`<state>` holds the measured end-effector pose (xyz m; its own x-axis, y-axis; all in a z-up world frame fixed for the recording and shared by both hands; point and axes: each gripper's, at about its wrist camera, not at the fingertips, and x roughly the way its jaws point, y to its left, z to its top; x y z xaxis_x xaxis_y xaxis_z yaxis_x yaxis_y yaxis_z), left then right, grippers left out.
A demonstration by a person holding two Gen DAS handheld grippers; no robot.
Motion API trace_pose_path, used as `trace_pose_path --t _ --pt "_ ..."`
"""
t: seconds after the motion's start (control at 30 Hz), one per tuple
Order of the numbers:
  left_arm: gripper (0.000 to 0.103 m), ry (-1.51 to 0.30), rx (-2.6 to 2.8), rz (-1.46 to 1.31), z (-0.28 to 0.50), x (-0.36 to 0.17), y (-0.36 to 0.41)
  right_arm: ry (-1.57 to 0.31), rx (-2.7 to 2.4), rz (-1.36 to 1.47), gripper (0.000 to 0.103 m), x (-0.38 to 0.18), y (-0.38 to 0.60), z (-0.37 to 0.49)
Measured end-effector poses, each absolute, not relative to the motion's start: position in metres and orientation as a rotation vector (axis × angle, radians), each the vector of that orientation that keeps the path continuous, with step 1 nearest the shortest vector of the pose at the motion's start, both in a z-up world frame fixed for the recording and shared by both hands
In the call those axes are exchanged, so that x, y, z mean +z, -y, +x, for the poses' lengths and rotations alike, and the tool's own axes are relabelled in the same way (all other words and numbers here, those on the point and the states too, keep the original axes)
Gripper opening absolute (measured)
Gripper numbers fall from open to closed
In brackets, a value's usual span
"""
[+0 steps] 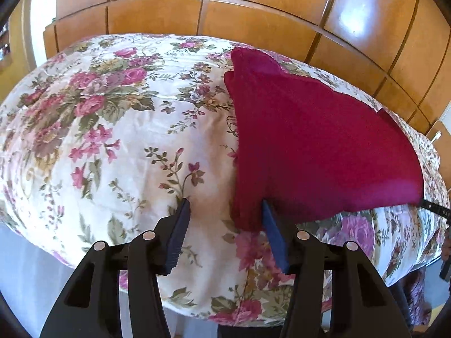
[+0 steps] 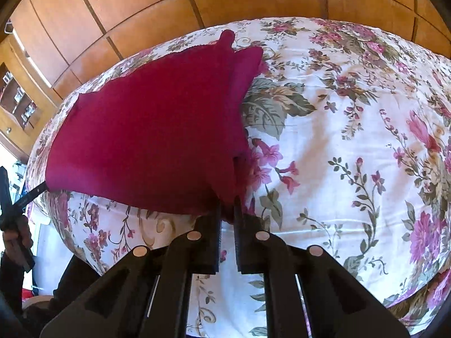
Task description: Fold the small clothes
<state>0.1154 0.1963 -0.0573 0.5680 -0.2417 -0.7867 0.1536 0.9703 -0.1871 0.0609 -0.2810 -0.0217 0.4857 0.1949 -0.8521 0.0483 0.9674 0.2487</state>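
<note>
Crimson garment (image 1: 310, 146) spread on floral cloth (image 1: 112, 129), left gripper (image 1: 225, 211) jaws apart, garment's near corner beside its right finger, right gripper (image 2: 227, 211) jaws clamped on garment's near edge

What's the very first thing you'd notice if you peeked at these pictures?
The deep red cloth jumps out first, spread flat over a flowery tablecloth with pink roses. The right tongs are pinched shut on its near corner, while the left tongs stand open at the other near corner, one finger against the cloth's edge. Behind the table rises a shiny wall of orange-brown wooden panels.
</note>
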Motion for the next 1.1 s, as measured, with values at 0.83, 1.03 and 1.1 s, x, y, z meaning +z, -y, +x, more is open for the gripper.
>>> trace_pose_path --t 0.83,1.03,1.1 --pt "0.039 -0.862 -0.104 -0.064 0.117 -0.039 -0.180 -0.826 0.059 0.006 0.098 -0.038 0.169 0.201" --pt "0.026 -0.872 -0.137 -0.056 0.118 -0.045 -0.172 -0.819 0.062 0.009 0.098 -0.038 0.170 0.199" --pt "0.020 -0.876 -0.130 -0.025 0.119 -0.049 -0.167 -0.815 0.061 0.008 0.098 -0.037 0.169 0.198"
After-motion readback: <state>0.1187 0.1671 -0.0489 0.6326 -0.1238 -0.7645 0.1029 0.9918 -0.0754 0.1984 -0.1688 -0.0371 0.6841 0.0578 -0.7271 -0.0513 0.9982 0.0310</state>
